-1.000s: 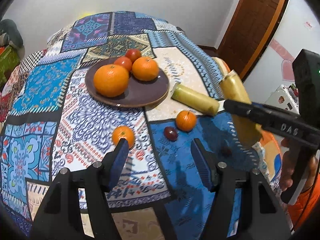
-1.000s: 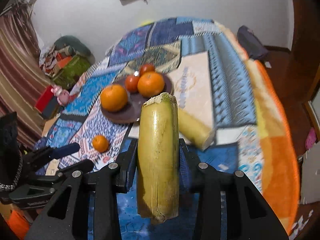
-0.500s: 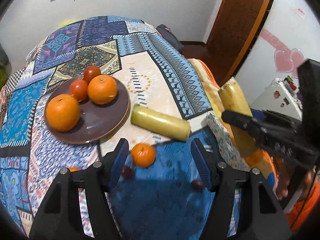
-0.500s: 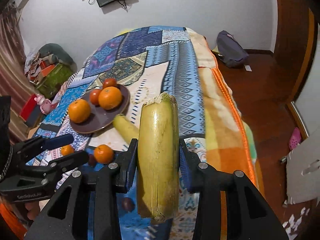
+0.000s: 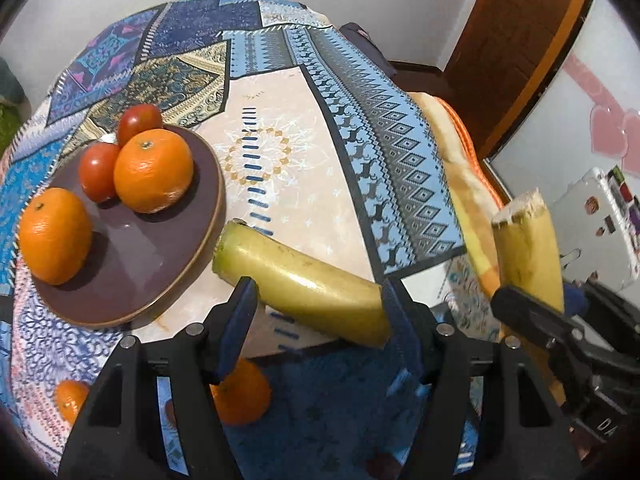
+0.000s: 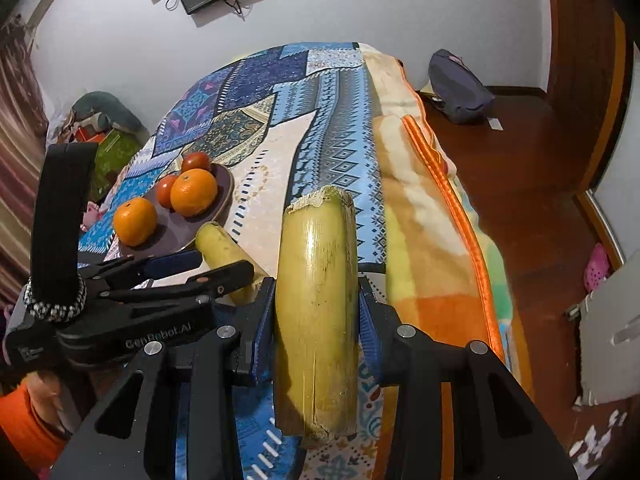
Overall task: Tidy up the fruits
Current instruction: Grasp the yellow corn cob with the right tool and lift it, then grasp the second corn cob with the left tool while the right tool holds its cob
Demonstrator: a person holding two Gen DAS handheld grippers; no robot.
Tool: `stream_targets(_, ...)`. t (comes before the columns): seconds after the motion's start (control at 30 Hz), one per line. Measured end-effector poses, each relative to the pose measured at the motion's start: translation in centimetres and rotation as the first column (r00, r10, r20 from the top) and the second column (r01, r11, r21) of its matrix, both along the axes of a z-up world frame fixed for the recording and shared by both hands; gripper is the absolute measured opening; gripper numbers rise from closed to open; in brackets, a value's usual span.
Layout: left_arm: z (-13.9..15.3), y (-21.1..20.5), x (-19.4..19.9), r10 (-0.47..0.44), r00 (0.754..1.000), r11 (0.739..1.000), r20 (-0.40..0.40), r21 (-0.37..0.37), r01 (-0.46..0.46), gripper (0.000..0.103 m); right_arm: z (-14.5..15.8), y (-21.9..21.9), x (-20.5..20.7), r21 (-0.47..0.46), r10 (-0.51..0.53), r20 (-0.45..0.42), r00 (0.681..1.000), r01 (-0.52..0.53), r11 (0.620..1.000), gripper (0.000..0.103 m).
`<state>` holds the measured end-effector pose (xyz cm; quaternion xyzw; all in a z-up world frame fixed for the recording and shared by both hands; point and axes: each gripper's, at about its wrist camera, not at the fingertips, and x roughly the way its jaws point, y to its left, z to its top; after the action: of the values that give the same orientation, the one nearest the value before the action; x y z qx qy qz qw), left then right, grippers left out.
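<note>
My right gripper point(image 6: 316, 320) is shut on a yellow-green cut stalk piece point(image 6: 316, 320) and holds it upright above the patchwork cloth; it also shows at the right of the left wrist view point(image 5: 528, 256). My left gripper point(image 5: 320, 316) is open, its fingers on either side of a second stalk piece point(image 5: 300, 280) that lies beside the brown plate point(image 5: 152, 272). The plate holds two big oranges point(image 5: 154, 170) and two tomatoes point(image 5: 98, 176). Two small oranges point(image 5: 240, 396) lie on the cloth under the left gripper.
The patchwork cloth point(image 5: 360, 128) covers a table whose right edge drops to a wooden floor point(image 6: 520, 184). A dark bag point(image 6: 460, 88) lies on the floor. A door point(image 5: 512, 40) and a white appliance point(image 5: 600, 220) stand at the right.
My left gripper has moved forward and down, so its fingers now flank the lying stalk piece. My right gripper still holds its stalk piece and has shifted a little to the right.
</note>
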<state>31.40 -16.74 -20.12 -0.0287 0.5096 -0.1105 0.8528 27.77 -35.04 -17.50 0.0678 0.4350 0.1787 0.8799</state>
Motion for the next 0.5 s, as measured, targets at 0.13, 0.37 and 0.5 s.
stream_targets(0.13,-0.5,-0.6,0.8,-0.005,1.000,1.000,-0.008,0.025,0.005,0.065,0.0,-0.1,0.3,0.000,0.000,0.001,1.000,0.000,1.000,0.035)
stream_targets(0.37,-2.3,-1.2,0.9,-0.029,0.998,0.999,-0.063,0.023,0.030,0.055,-0.3,0.2,0.3,-0.010,0.009,-0.003,1.000,-0.009,1.000,0.035)
stream_targets(0.5,-2.0,-0.7,0.4,-0.066,0.996,0.998,-0.066,-0.003,0.066,0.046,-0.5,0.4,0.3,-0.006,0.015,-0.009,1.000,-0.015,1.000,0.035)
